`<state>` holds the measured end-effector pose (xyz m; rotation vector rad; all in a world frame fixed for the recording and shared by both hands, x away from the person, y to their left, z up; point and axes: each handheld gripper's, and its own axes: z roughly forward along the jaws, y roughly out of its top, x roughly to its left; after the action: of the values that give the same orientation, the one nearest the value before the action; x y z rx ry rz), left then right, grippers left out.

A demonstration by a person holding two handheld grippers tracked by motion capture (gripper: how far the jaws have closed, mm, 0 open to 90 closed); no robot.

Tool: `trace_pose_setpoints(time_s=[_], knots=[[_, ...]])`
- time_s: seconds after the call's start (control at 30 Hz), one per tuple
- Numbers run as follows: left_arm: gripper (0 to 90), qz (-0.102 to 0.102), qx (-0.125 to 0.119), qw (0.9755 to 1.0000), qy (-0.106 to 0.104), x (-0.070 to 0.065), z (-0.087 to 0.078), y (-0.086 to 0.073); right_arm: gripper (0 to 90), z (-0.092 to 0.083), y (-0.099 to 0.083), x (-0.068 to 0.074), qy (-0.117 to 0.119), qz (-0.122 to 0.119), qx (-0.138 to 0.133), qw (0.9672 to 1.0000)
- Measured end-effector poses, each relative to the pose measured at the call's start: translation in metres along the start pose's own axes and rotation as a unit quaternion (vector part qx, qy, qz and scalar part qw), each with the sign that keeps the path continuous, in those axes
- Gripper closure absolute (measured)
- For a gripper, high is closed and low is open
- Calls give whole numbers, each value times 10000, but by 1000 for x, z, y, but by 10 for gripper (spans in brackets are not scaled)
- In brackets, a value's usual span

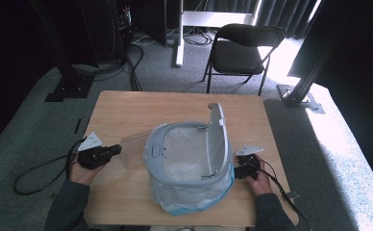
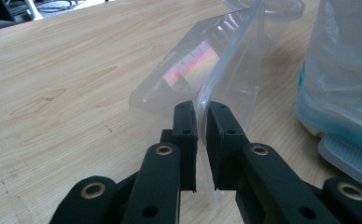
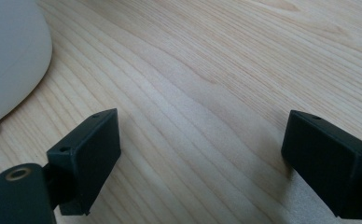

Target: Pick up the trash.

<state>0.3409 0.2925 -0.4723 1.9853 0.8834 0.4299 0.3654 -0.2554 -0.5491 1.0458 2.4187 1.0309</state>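
Left gripper (image 2: 201,135): its jaws are pinching the thin edge of a clear plastic piece (image 2: 216,74), with the sheet running up between the two pads.
Right gripper (image 3: 200,158): its jaws are standing wide apart, holding nothing, and are hovering over bare table (image 3: 226,60) just beside the bin's grey wall.
Clear plastic piece: it is sitting on the wooden table left of the bin (image 1: 189,163), close to its side, in the high view (image 1: 134,149).
Bin: it is standing near the table's front edge, its lid tilted upright and a pale liner bag (image 1: 194,204) bulging out underneath.
Slip risk: the plastic is looking thin and glossy, and the grip is taking only its rim, so a pull or twist is likely to let it slide out.
Bending risk: the sheet is probably flexing under the squeeze, which could buckle it.
Tipping risk: with the bin near the edge and unsupported by the free claw, a nudge from the plastic could be shifting it.
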Motion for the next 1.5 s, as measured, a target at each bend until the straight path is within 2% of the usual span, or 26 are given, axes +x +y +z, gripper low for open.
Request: trace_pose_setpoints(time_s=[0.1, 0.23, 0.63, 1.1, 1.5], knots=[[836, -16, 4, 10000, -28, 1, -1, -1, 108, 0, 0, 0, 0, 0, 0, 10000], [843, -160, -56, 9998, -59, 4, -5, -2, 108, 0, 0, 0, -1, 0, 0, 10000], [852, -339, -307, 9988, 170, 15, -25, 0, 108, 0, 0, 0, -1, -1, 0, 10000], [852, -307, -687, 9969, 235, 21, -46, 12, 109, 0, 0, 0, -1, 2, 1, 10000], [853, -225, -904, 9953, 283, 23, -63, 26, 109, 0, 0, 0, 0, -1, 0, 10000]])
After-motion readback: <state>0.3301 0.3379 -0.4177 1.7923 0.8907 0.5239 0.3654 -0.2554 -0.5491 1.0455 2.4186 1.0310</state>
